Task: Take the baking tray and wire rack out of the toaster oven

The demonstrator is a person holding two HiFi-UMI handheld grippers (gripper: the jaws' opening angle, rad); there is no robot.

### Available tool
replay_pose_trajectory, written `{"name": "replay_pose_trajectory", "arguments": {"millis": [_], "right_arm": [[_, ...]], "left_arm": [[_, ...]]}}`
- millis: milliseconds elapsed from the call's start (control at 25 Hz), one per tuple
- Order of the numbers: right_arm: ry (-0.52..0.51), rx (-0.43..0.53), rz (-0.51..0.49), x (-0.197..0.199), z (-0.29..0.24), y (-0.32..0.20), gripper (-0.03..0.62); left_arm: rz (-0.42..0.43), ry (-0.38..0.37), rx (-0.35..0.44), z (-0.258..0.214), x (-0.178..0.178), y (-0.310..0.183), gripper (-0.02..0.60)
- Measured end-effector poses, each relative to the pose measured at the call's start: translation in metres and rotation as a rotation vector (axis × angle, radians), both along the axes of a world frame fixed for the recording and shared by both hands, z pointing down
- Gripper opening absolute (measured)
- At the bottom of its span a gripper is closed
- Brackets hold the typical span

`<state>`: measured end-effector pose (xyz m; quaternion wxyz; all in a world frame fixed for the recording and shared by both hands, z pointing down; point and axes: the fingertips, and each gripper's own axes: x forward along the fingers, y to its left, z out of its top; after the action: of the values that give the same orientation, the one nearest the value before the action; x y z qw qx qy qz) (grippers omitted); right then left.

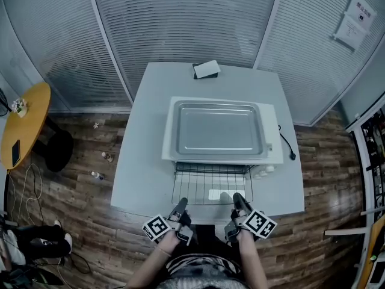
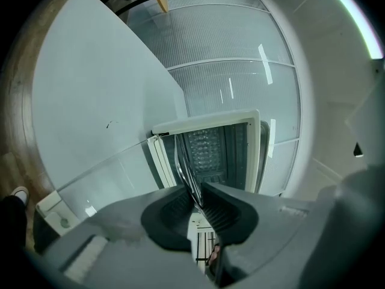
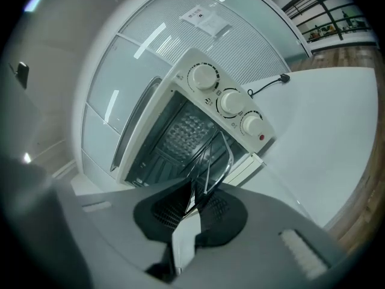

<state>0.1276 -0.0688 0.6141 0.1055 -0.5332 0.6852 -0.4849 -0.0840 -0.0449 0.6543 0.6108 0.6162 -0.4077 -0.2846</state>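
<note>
A white toaster oven (image 1: 274, 131) stands on the grey table with its door down towards me. The silver baking tray (image 1: 219, 129) lies on top of the oven. The wire rack (image 1: 210, 182) sticks out of the oven mouth, above the open door. My left gripper (image 1: 182, 205) is shut on the rack's front edge near its left corner, and my right gripper (image 1: 236, 198) is shut on it near the right corner. In the left gripper view the rack's wires (image 2: 186, 173) run from the pads into the oven (image 2: 207, 122). In the right gripper view the rack (image 3: 210, 161) is pinched between the pads.
The oven's knobs (image 3: 231, 101) are on its right side. Its black power cord (image 1: 286, 140) trails over the table's right part. A small box (image 1: 206, 69) sits at the table's far edge. A yellow round table (image 1: 24, 122) stands to the left, window blinds behind.
</note>
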Motion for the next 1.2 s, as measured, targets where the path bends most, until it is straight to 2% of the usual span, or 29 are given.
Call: {"name": "replay_pose_trajectory", "arguments": {"millis": [320, 600, 760, 920, 1200], "right_arm": [[-0.024, 0.017, 0.037, 0.001, -0.007, 0.036, 0.021], [-0.082, 0.054, 0.061, -0.003, -0.024, 0.071, 0.021], [-0.139, 0.028, 0.092, -0.009, -0.032, 0.092, 0.021], [-0.160, 0.142, 0.040, -0.021, -0.061, 0.098, 0.023], [-0.134, 0.277, -0.022, -0.020, -0.110, 0.105, 0.023]], "left_arm": [[0.047, 0.003, 0.049, -0.016, 0.001, 0.029, 0.035], [0.103, -0.051, 0.159, -0.049, -0.004, 0.056, 0.032], [0.113, -0.069, 0.210, -0.065, -0.010, 0.072, 0.031], [0.095, -0.059, 0.228, -0.082, -0.015, 0.085, 0.028], [0.077, -0.058, 0.333, -0.132, -0.018, 0.097, 0.023]]}}
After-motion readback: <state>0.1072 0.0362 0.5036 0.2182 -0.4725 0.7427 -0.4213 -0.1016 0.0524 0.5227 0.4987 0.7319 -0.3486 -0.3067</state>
